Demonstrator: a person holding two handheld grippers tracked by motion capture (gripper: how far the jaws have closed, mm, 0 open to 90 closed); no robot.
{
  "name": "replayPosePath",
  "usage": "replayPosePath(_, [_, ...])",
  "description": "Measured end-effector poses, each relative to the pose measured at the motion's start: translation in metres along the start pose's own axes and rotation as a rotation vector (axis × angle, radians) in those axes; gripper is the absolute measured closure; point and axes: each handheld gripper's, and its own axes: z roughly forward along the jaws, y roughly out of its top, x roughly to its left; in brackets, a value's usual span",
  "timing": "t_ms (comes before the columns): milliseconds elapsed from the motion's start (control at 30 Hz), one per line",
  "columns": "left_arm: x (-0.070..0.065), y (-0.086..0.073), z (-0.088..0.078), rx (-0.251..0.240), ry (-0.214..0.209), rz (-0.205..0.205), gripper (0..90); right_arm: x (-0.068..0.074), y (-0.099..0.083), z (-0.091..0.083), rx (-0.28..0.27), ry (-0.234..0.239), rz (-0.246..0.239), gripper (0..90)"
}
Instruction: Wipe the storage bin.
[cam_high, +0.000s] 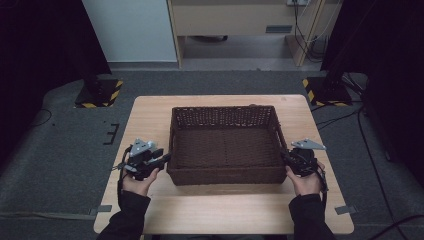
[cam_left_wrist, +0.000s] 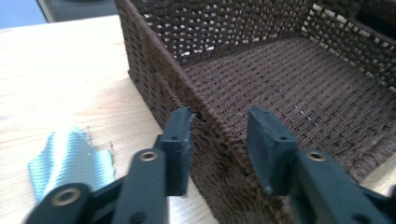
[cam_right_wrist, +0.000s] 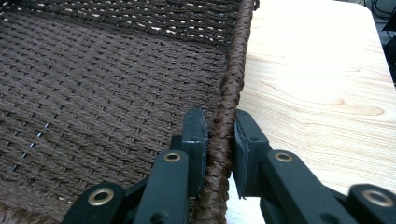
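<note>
Brown wicker basket (cam_high: 226, 146) centre frame, long axis left to right. Right gripper (cam_right_wrist: 219, 140) clamped on right rim; left gripper (cam_left_wrist: 219, 135) straddling left rim, jaws apart.

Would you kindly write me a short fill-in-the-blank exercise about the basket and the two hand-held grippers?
1. The brown wicker basket stands on a wooden ____.
2. The right hand-held gripper is shut on the basket's ____.
3. The left hand-held gripper straddles the basket's wall with its jaws ____.
4. Inside, the basket is ____.

Missing words: table; rim; open; empty
</note>
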Motion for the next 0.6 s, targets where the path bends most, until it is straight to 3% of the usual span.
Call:
replayPosePath(133, [0.016, -0.006, -0.014, -0.021, 0.038, -0.021, 56.0, -0.002, -0.002, -0.005, 0.006, 0.025, 0.001, 77.3])
replayPosePath(333, [0.048, -0.023, -0.026, 0.005, 0.119, -0.058, 53.0, -0.006, -0.008, -0.014, 0.004, 0.036, 0.005, 77.3])
replayPosePath(367, [0.058, -0.03, -0.025, 0.021, 0.138, -0.067, 53.0, -0.007, -0.011, -0.017, 0.005, 0.035, -0.003, 77.2])
replayPosePath(600, [0.074, -0.041, -0.01, 0.084, 0.196, -0.06, 52.5, -0.006, -0.015, -0.019, -0.001, 0.021, -0.009, 76.2])
